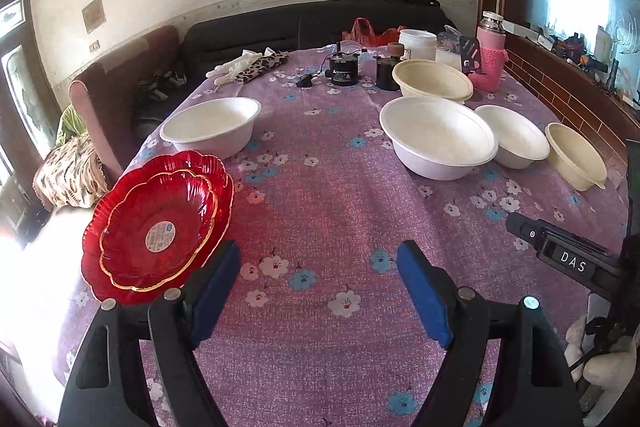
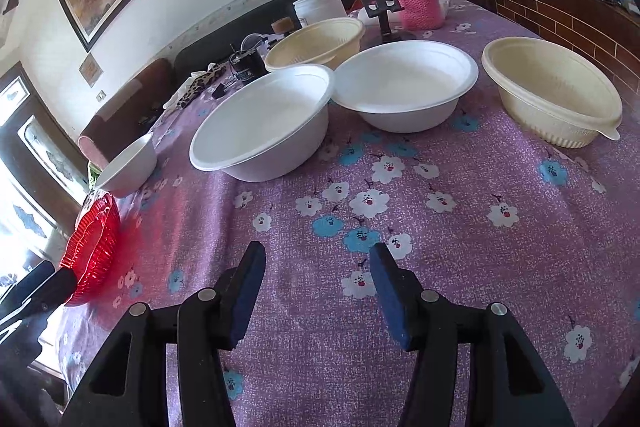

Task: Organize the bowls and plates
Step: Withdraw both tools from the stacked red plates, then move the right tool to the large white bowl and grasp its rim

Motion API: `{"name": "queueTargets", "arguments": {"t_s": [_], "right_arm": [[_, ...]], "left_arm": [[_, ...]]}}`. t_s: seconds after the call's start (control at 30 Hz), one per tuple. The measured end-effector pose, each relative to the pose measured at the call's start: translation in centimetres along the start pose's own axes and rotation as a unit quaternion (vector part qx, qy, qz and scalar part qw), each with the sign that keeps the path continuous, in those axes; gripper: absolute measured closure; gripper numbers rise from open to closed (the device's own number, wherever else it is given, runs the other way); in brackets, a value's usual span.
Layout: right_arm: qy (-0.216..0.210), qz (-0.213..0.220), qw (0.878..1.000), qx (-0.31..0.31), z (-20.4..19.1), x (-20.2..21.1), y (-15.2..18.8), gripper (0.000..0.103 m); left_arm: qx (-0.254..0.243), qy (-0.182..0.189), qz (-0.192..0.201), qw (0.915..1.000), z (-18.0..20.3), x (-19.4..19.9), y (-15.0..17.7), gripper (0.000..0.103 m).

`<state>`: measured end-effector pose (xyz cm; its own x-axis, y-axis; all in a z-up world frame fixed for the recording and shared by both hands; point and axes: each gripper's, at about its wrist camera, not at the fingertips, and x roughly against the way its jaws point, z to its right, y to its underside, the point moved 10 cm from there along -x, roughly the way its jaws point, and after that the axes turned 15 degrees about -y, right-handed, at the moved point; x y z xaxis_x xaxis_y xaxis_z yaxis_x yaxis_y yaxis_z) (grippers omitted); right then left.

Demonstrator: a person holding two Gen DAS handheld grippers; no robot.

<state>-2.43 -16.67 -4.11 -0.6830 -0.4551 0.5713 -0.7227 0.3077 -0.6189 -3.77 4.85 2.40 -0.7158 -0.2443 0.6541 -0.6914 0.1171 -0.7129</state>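
Two red glass plates [image 1: 158, 225], the smaller nested in the larger, sit at the table's left edge, also in the right wrist view [image 2: 94, 251]. My left gripper [image 1: 320, 259] is open and empty, just right of the plates. White bowls stand at left [image 1: 212, 127], centre right [image 1: 438, 137] and beside it [image 1: 514, 135]. Cream bowls stand behind [image 1: 432, 81] and far right [image 1: 576, 155]. My right gripper [image 2: 318, 263] is open and empty, in front of the large white bowl [image 2: 264, 121], the second white bowl [image 2: 406, 81] and the cream bowls [image 2: 316, 43] [image 2: 552, 91].
The table wears a purple flowered cloth [image 1: 328, 211]. At the far end stand a pink thermos [image 1: 490, 51], a white tub [image 1: 418, 43], black devices [image 1: 342, 69], a phone stand [image 2: 380, 1] and gloves [image 1: 248, 65]. A sofa [image 1: 120, 95] lies left, a brick ledge [image 1: 560, 95] right.
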Motion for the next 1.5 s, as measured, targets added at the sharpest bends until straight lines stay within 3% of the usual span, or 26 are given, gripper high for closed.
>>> {"name": "queueTargets", "arguments": {"t_s": [0.1, 0.73, 1.0, 1.27, 1.43, 1.47, 1.5], "right_arm": [[0.009, 0.013, 1.000, -0.016, 0.7, 0.5, -0.2, 0.041], [-0.010, -0.016, 1.000, -0.025, 0.6, -0.3, -0.2, 0.040], [-0.007, 0.009, 0.998, -0.066, 3.2, 0.0, -4.1, 0.041], [0.006, 0.071, 0.979, -0.189, 9.1, -0.6, -8.8, 0.041], [0.048, 0.085, 0.969, -0.225, 11.3, -2.0, -10.2, 0.041], [0.055, 0.088, 0.968, -0.229, 11.7, -2.0, -10.4, 0.041], [0.059, 0.091, 0.966, -0.235, 12.0, -2.1, -10.5, 0.052]], "left_arm": [[-0.006, 0.002, -0.005, 1.0000, 0.6, -0.4, 0.1, 0.023], [-0.007, 0.004, -0.020, 0.9998, 0.8, -3.2, -1.1, 0.023], [0.012, 0.027, -0.036, 0.9989, 1.2, -4.8, -2.7, 0.023], [0.016, 0.046, -0.048, 0.9976, 3.0, -5.5, -2.8, 0.023], [0.011, 0.050, -0.051, 0.9974, 3.5, -5.5, -2.5, 0.023], [0.012, 0.051, -0.051, 0.9973, 3.6, -5.5, -2.5, 0.023], [0.012, 0.053, -0.050, 0.9973, 3.6, -5.4, -2.5, 0.023]]}}
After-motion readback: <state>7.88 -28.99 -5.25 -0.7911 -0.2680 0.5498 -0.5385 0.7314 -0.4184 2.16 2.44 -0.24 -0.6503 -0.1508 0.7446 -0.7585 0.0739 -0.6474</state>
